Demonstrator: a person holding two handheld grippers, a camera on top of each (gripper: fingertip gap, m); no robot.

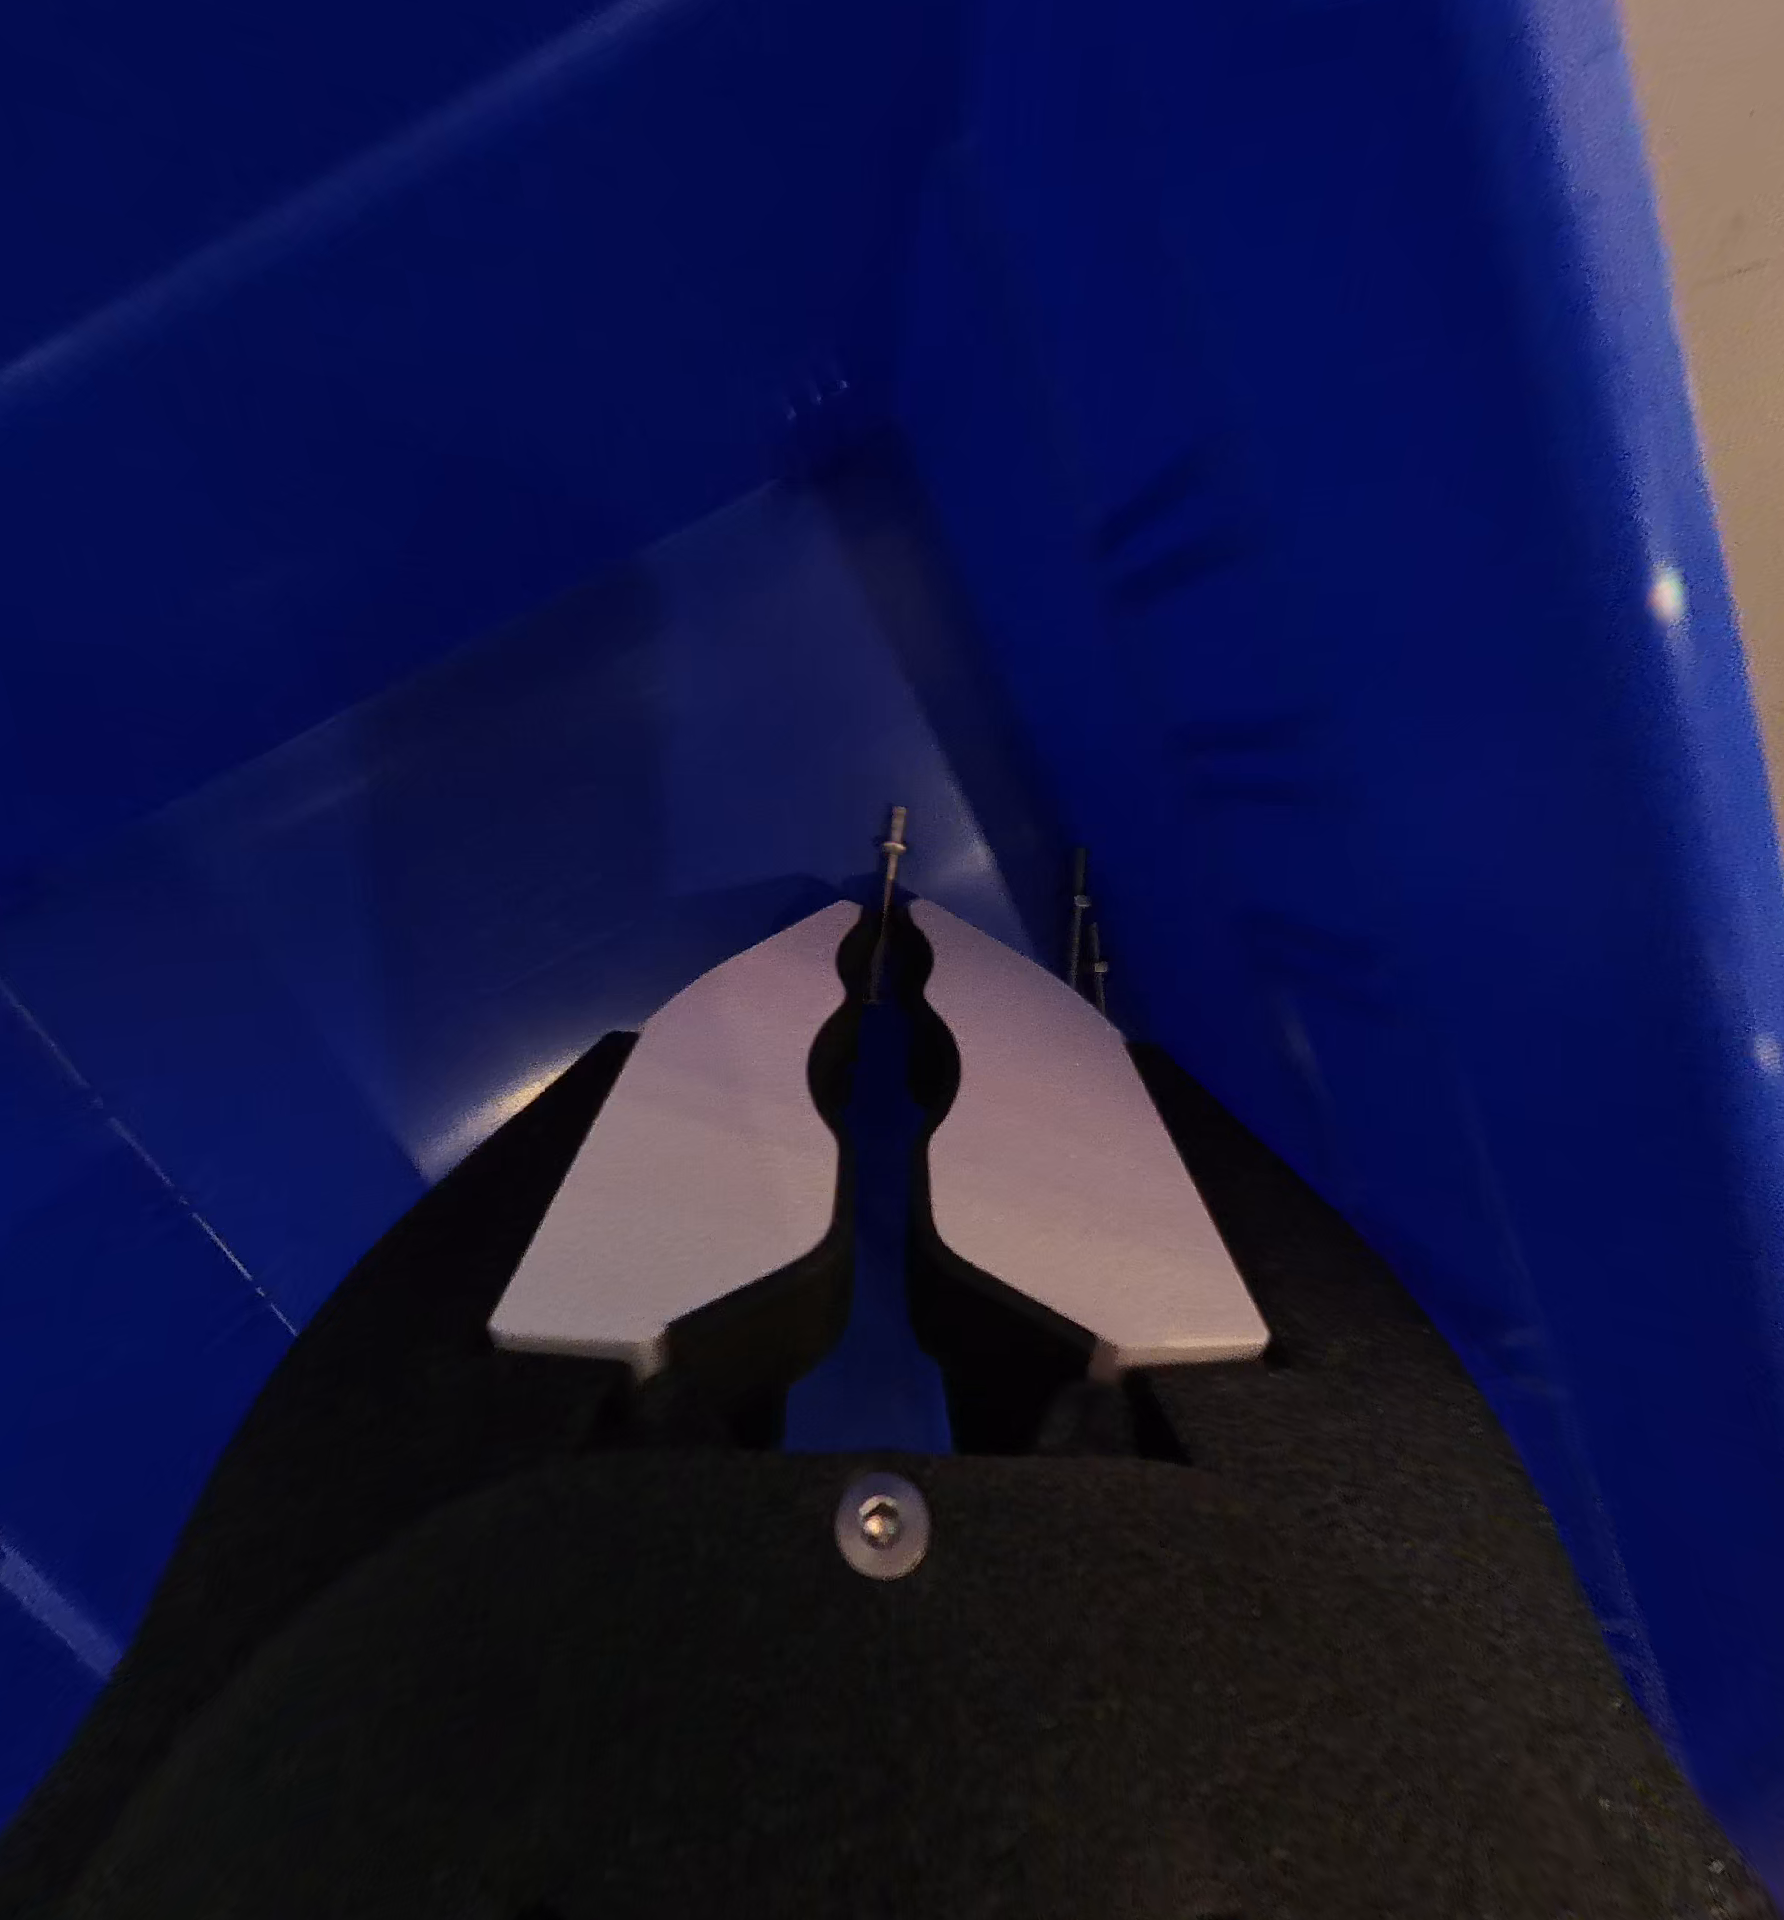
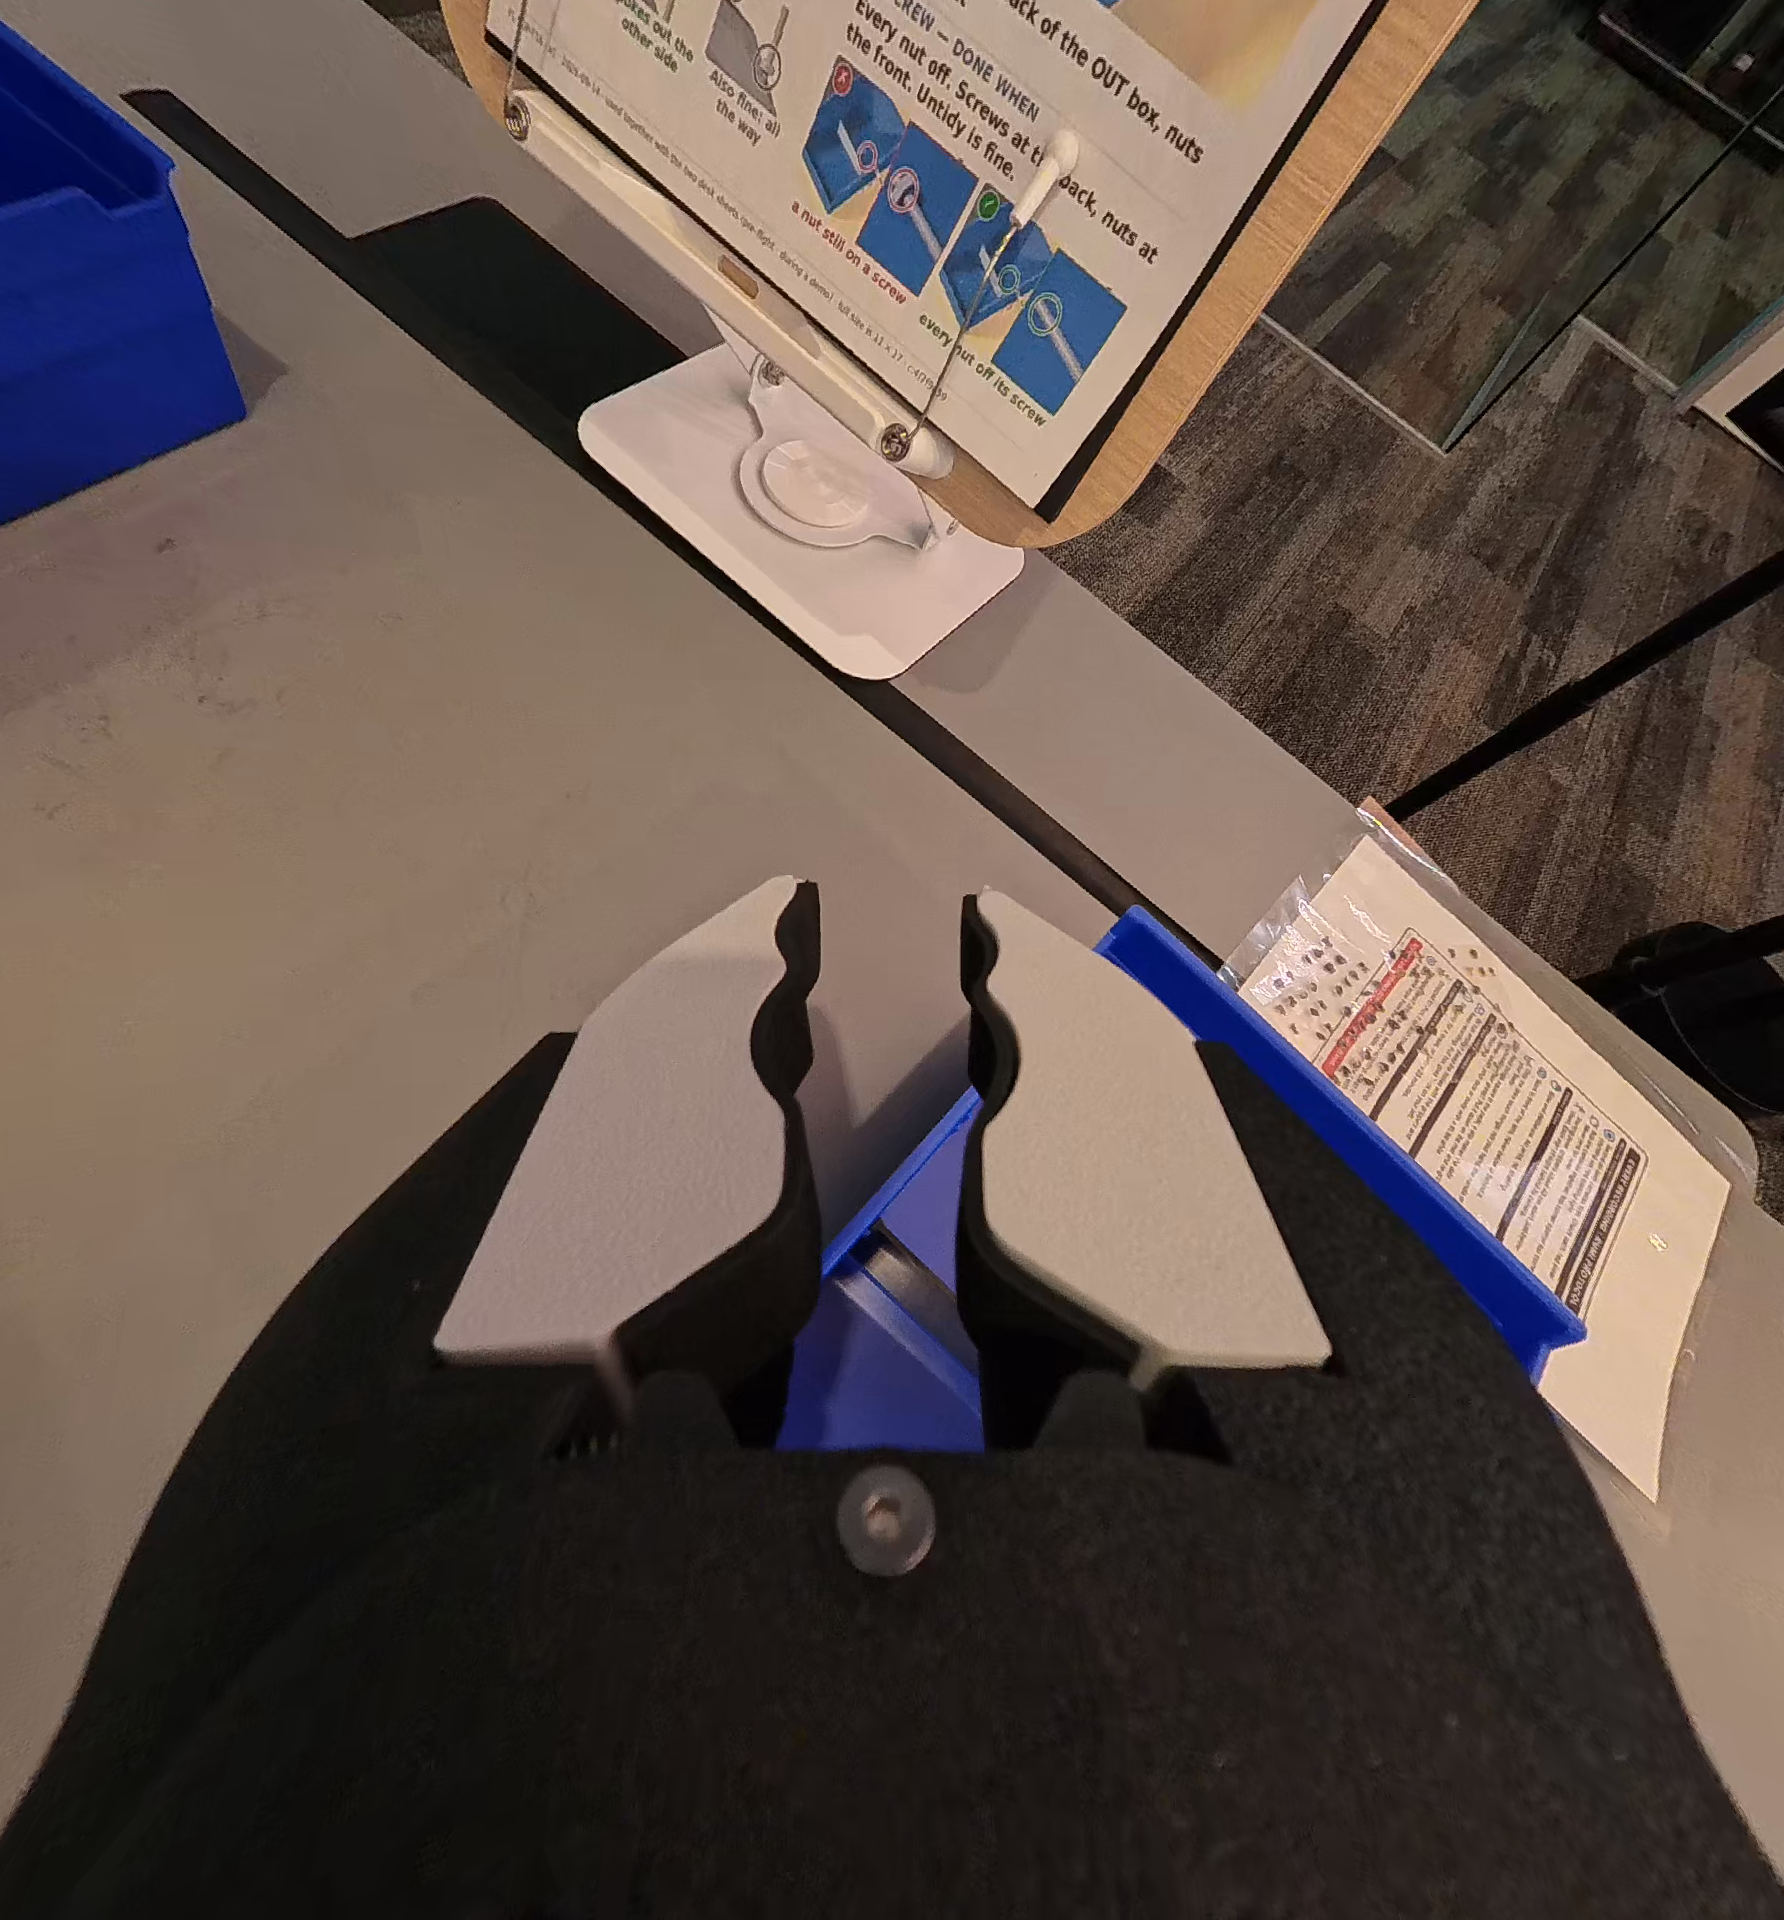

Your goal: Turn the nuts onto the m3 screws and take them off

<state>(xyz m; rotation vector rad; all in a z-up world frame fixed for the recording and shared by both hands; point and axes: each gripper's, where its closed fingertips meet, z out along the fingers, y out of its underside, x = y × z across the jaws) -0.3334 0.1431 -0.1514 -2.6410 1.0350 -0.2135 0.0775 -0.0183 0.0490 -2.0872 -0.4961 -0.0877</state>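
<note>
In the left wrist view my left gripper (image 1: 883, 906) is deep inside a blue bin (image 1: 452, 520), near its corner. It is shut on a thin metal screw (image 1: 886, 883) that sticks out forward from between the fingertips. A small nut (image 1: 892, 850) sits on the screw near its far end. Two more screws with nuts (image 1: 1083, 920) lie against the bin's right wall. In the right wrist view my right gripper (image 2: 888, 894) is open and empty above the grey table (image 2: 348, 779), over the edge of another blue bin (image 2: 1335, 1122).
A white stand (image 2: 815, 540) holding an instruction board (image 2: 971, 208) is at the table's far edge. A further blue bin (image 2: 46, 291) stands at the far left. A plastic bag with a printed sheet (image 2: 1490, 1143) lies at the right. A dark floor is beyond the table. Spacing between my two grippers at the tips: around 50 centimeters.
</note>
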